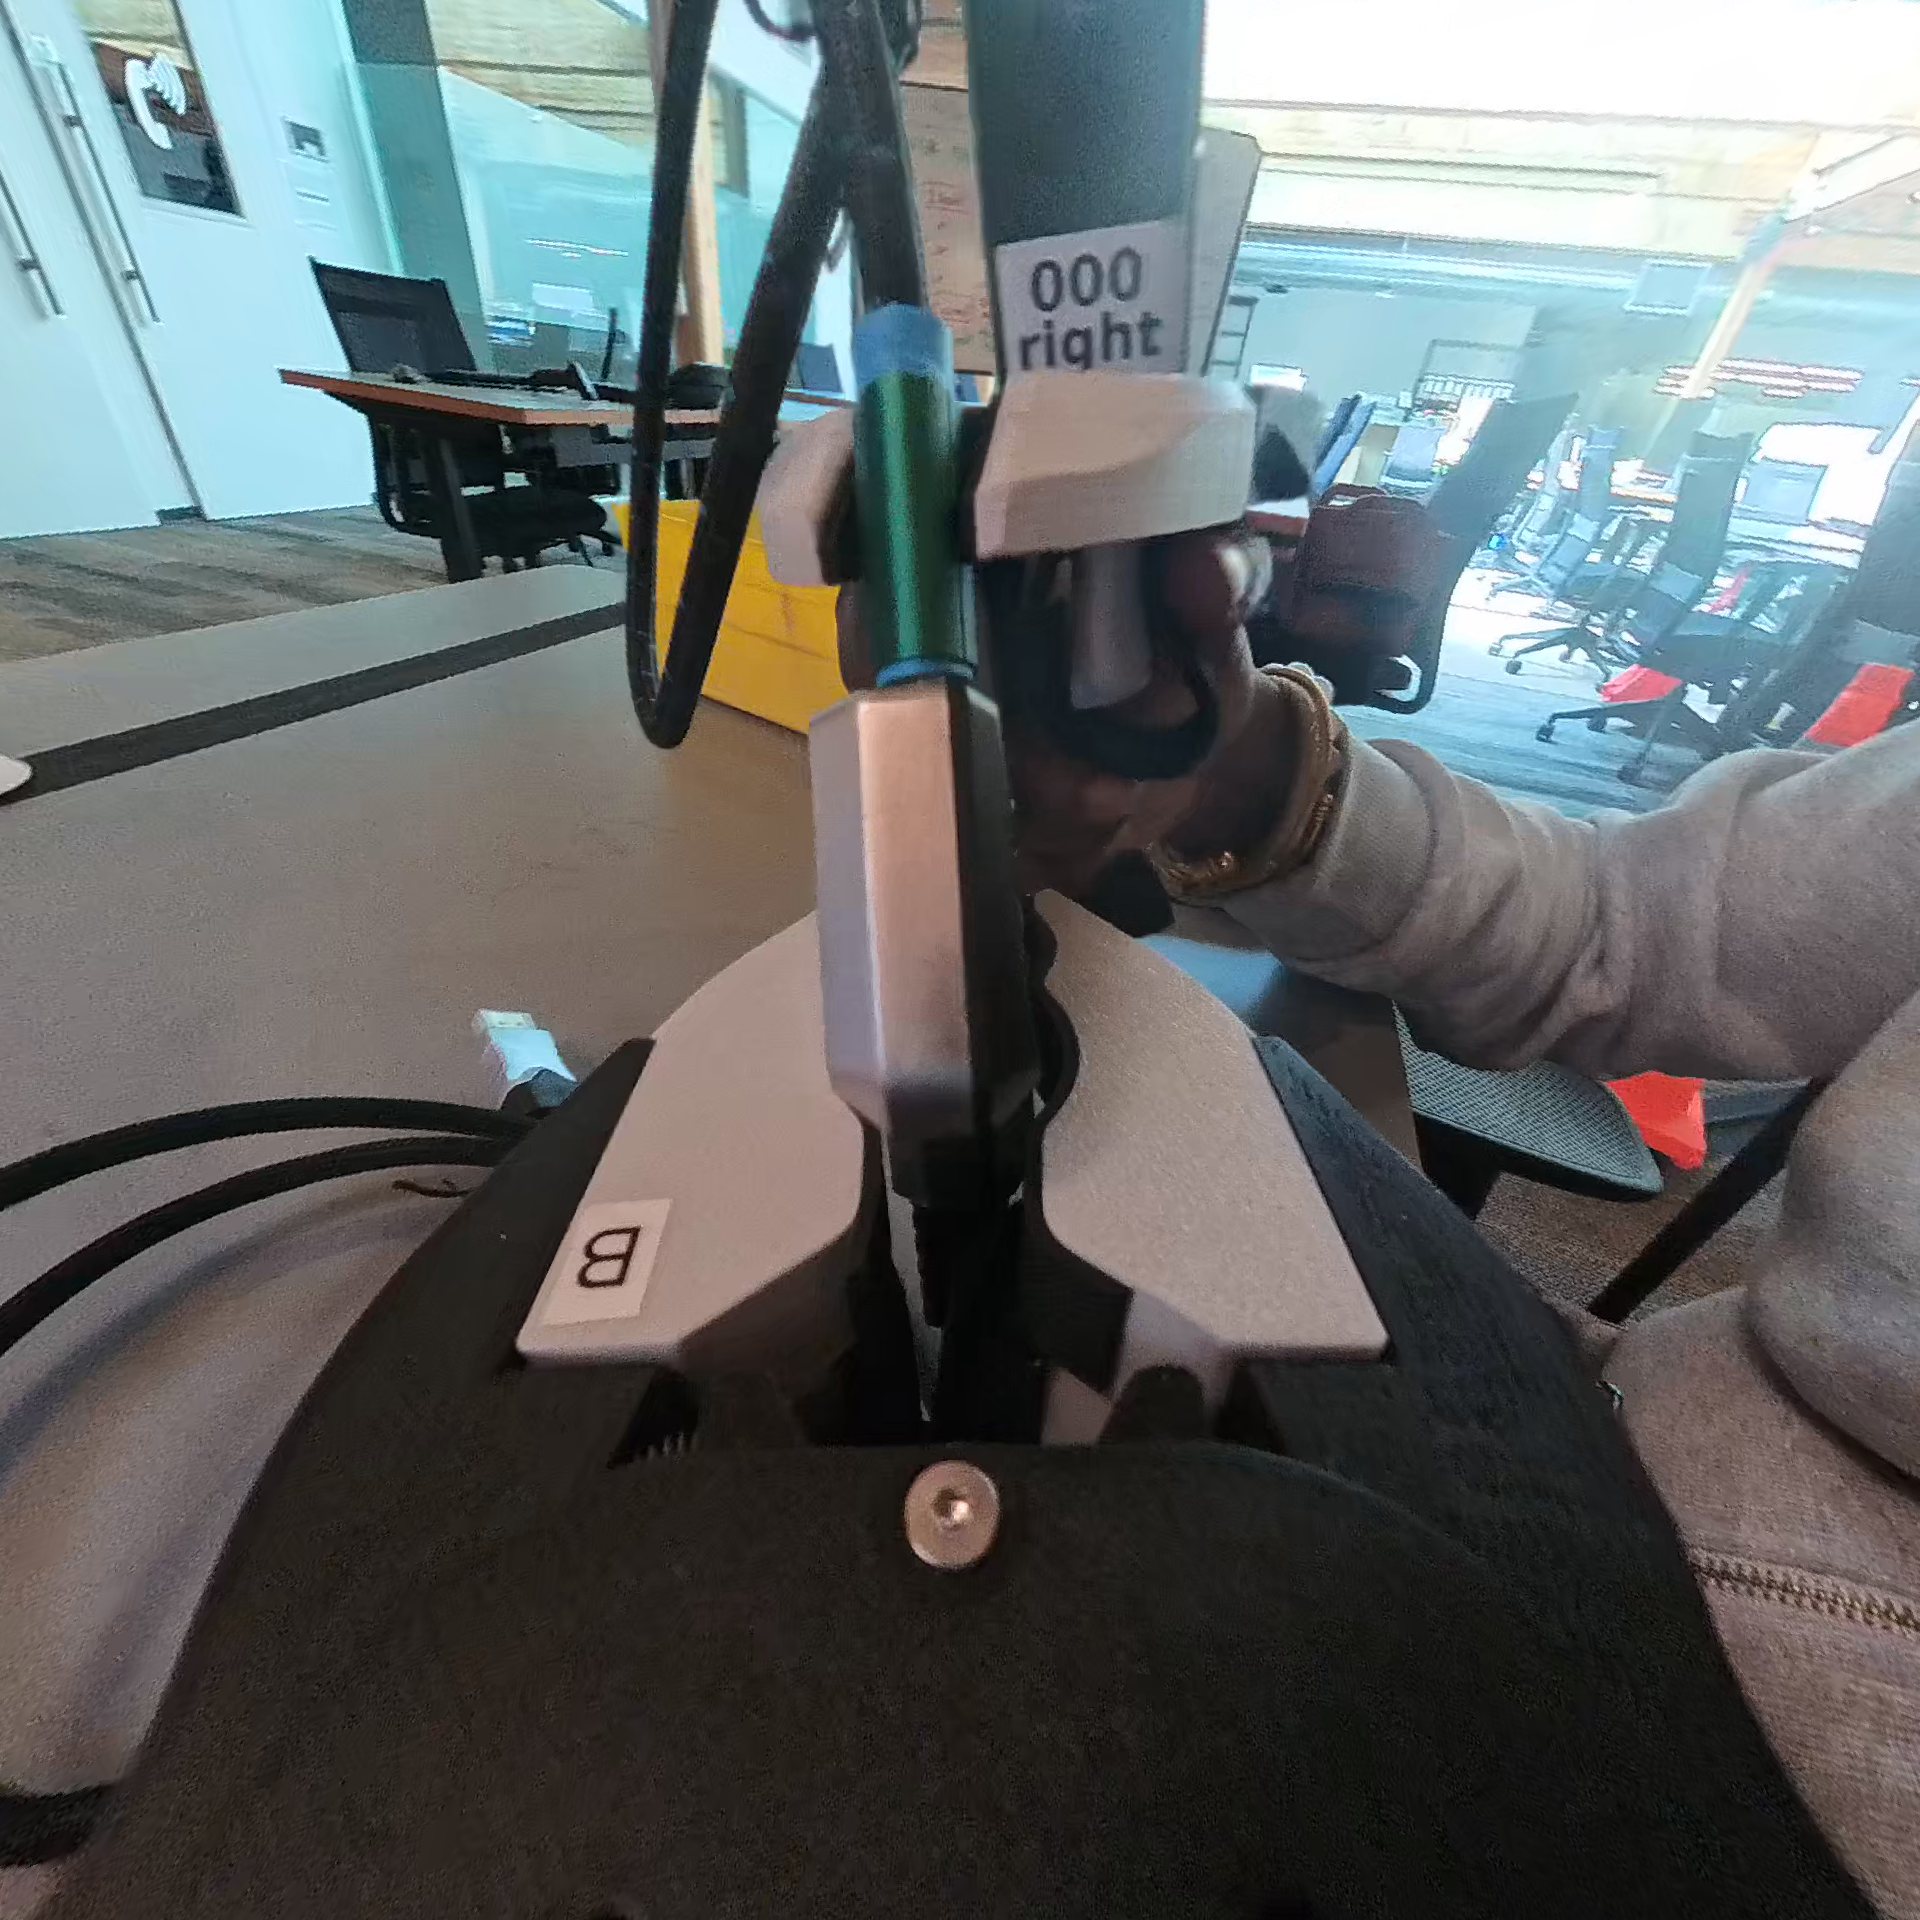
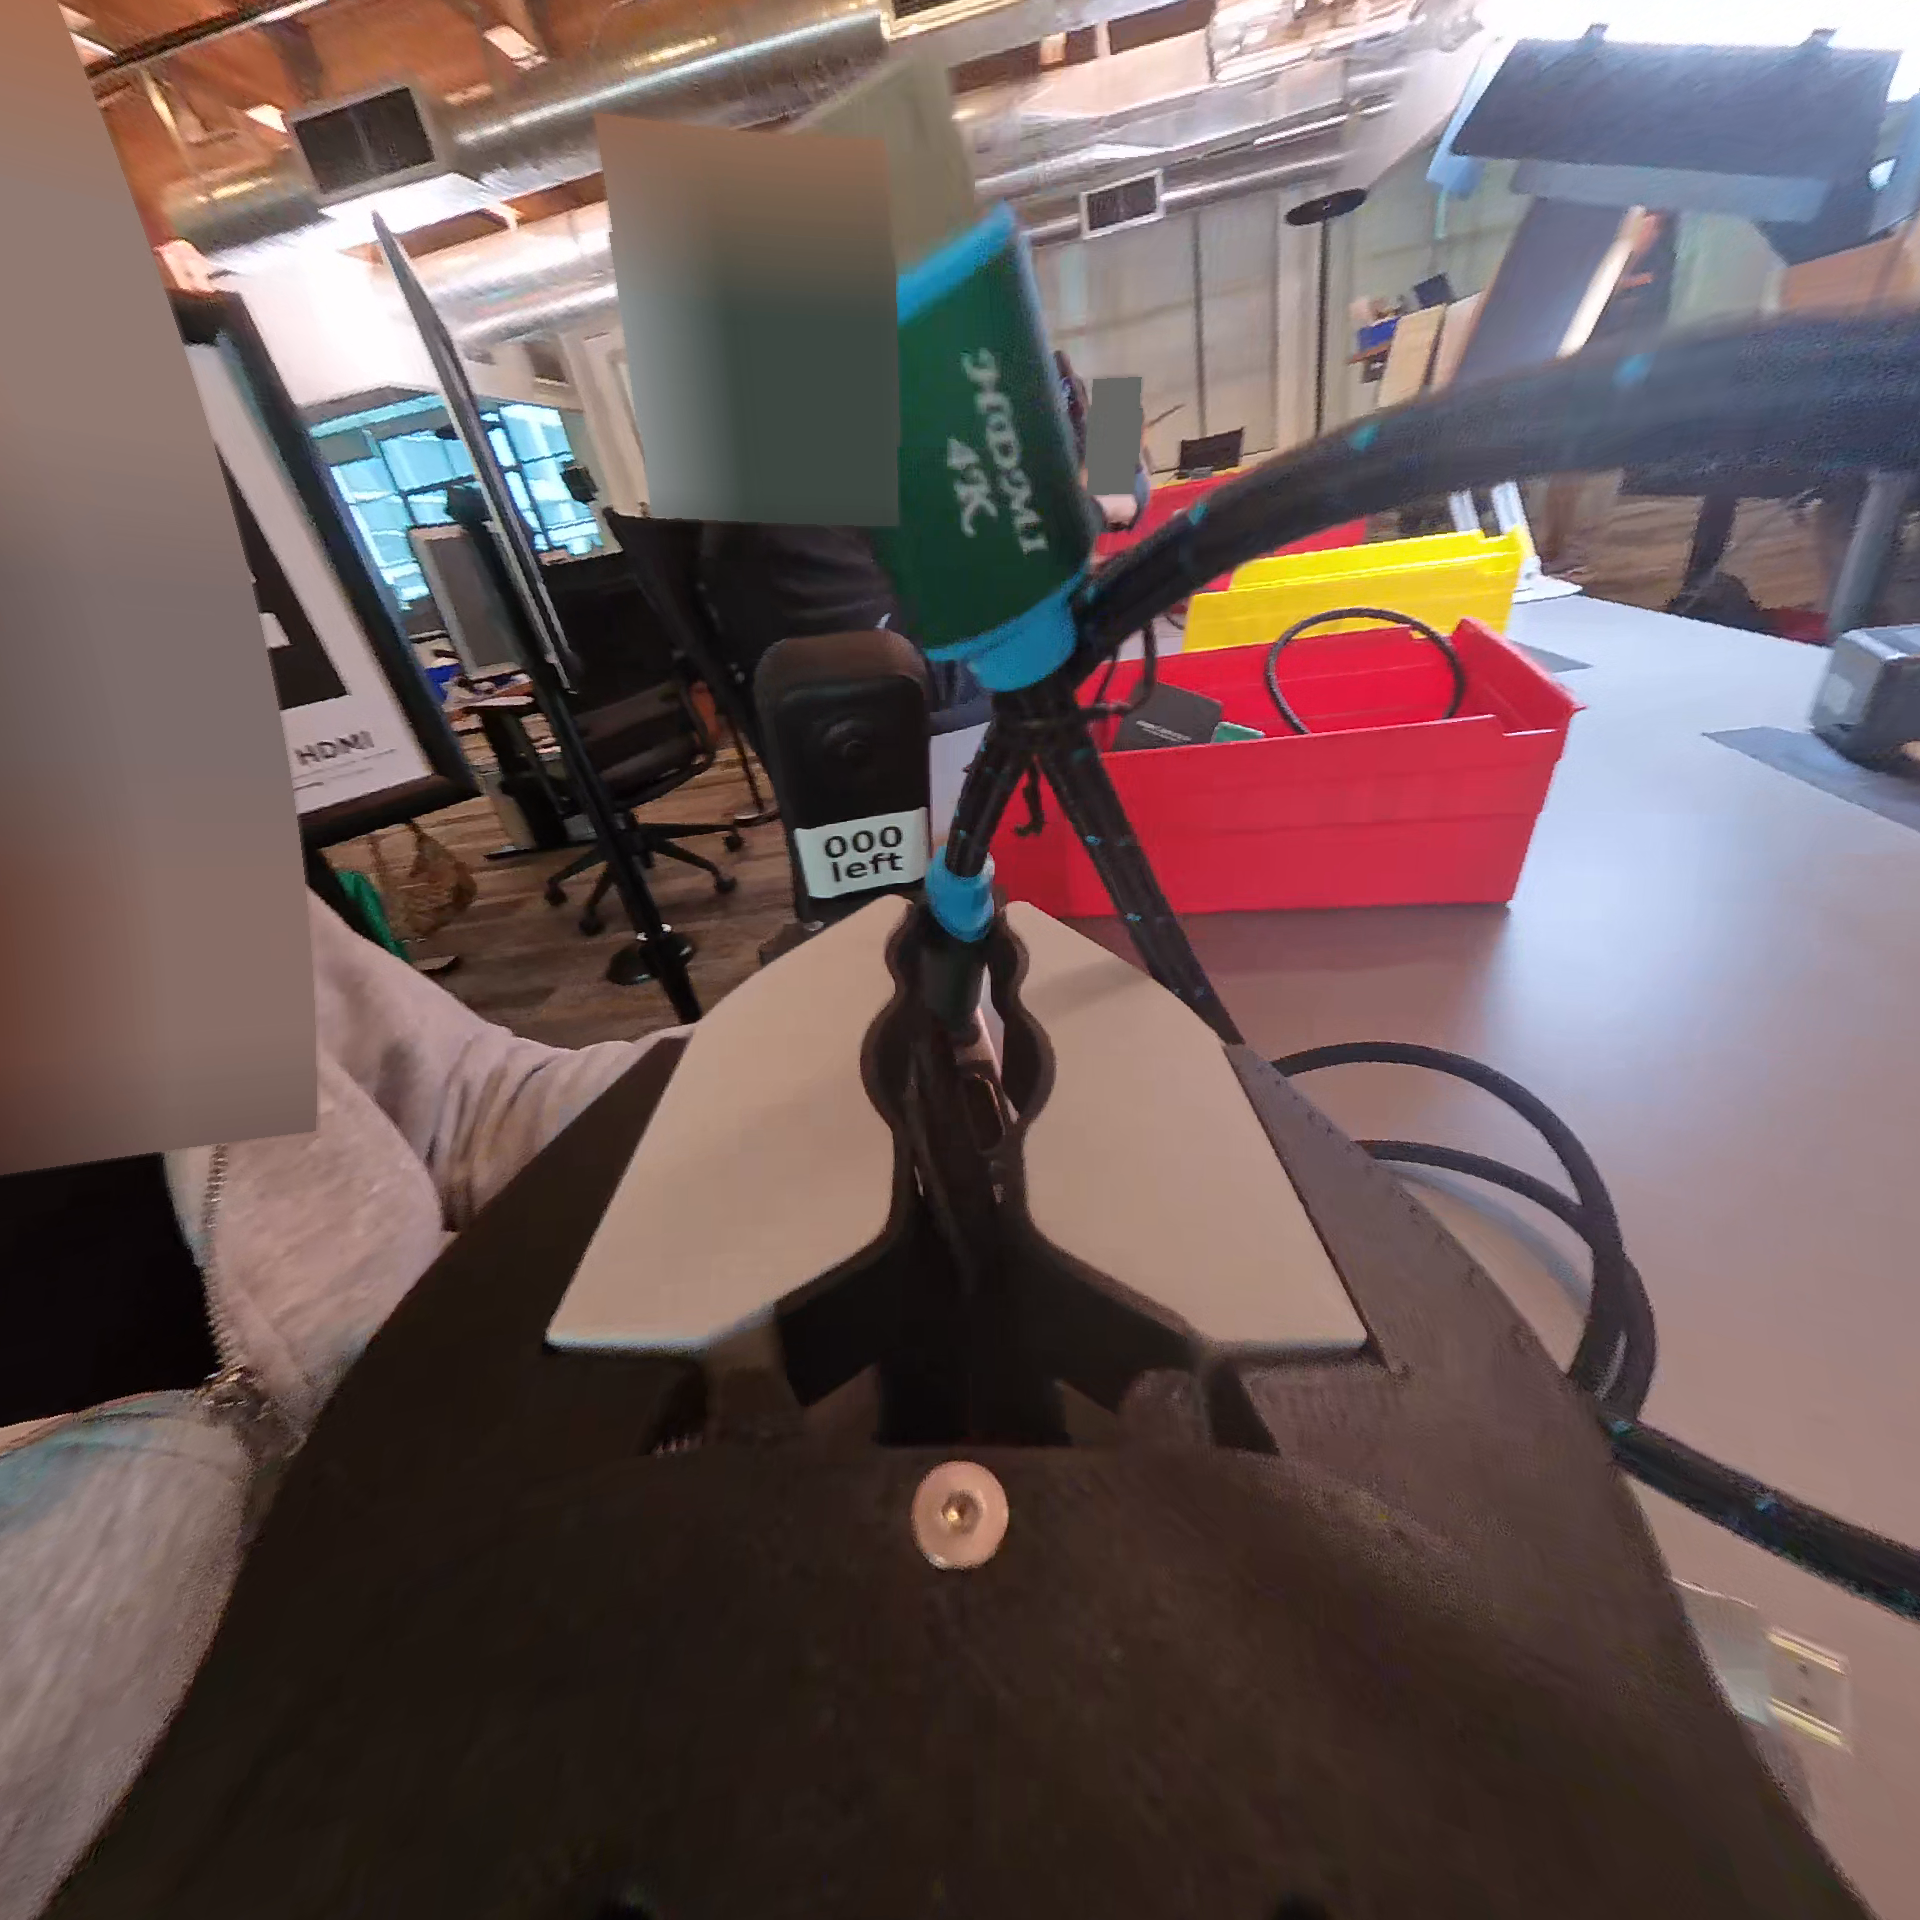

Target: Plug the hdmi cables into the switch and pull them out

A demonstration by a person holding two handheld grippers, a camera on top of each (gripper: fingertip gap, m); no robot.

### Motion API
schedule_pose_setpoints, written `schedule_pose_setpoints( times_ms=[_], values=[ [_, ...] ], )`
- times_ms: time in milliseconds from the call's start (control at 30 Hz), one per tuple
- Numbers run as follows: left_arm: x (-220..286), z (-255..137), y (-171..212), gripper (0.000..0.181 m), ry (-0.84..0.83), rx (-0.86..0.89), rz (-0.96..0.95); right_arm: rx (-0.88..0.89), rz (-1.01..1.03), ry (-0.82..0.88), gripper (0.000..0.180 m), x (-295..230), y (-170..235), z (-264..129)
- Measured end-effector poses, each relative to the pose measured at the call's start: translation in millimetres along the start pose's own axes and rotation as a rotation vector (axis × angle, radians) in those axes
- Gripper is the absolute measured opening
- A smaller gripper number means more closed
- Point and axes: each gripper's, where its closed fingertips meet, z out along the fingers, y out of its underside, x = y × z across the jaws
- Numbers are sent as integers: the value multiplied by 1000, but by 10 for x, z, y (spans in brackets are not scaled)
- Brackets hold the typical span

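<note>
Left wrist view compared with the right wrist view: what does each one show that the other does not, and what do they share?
Only the left wrist view: a hand with bracelets at the wrist, gripping the other gripper's handle. Only the right wrist view: a red bin on the table. Both: the green switch, a yellow bin, and tongs shut on a black cable, the left tongs and the right tongs.
</note>
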Motion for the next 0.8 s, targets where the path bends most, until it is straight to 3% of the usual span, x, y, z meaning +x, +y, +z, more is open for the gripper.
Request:
schedule_pose_setpoints(
  times_ms=[200,433,800],
  values=[
    [-36,-157,-234,24,15,184,-54,26,31,1,12,44,-51,-73],
    [-30,-152,-257,21,-5,203,-19,20,31,-9,12,32,-45,-74],
    [-68,-198,-332,21,15,256,-115,178,58,32,11,95,-148,-39]
  ],
)
